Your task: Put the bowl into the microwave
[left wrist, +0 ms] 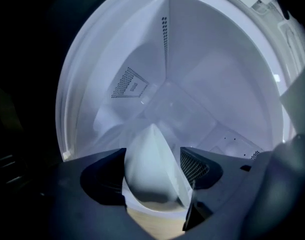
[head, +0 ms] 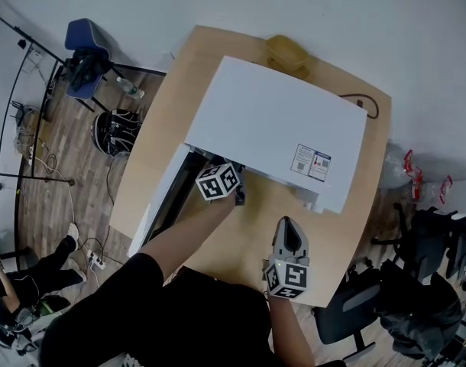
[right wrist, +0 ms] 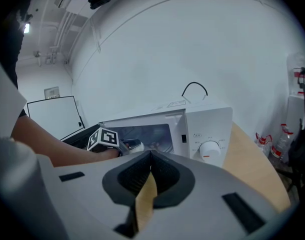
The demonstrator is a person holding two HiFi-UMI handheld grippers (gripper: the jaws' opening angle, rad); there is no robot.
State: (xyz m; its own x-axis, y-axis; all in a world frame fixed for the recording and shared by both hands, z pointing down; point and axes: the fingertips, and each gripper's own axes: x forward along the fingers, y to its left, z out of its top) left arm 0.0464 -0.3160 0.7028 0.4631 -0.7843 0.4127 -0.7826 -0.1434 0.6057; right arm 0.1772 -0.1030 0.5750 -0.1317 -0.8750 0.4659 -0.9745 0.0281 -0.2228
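Observation:
The white microwave stands on the round wooden table with its door swung open to the left. My left gripper reaches into the lit cavity. In the left gripper view the white bowl sits tilted between the left gripper's widely spread jaws, low over the cavity floor. My right gripper rests over the table in front of the microwave, shut and holding nothing. The right gripper view shows its jaws meeting, with the microwave and the left gripper beyond.
A yellow object lies behind the microwave and a black cable runs off its back right. Plastic bottles stand right of the table, a black office chair at its near right, a blue chair far left.

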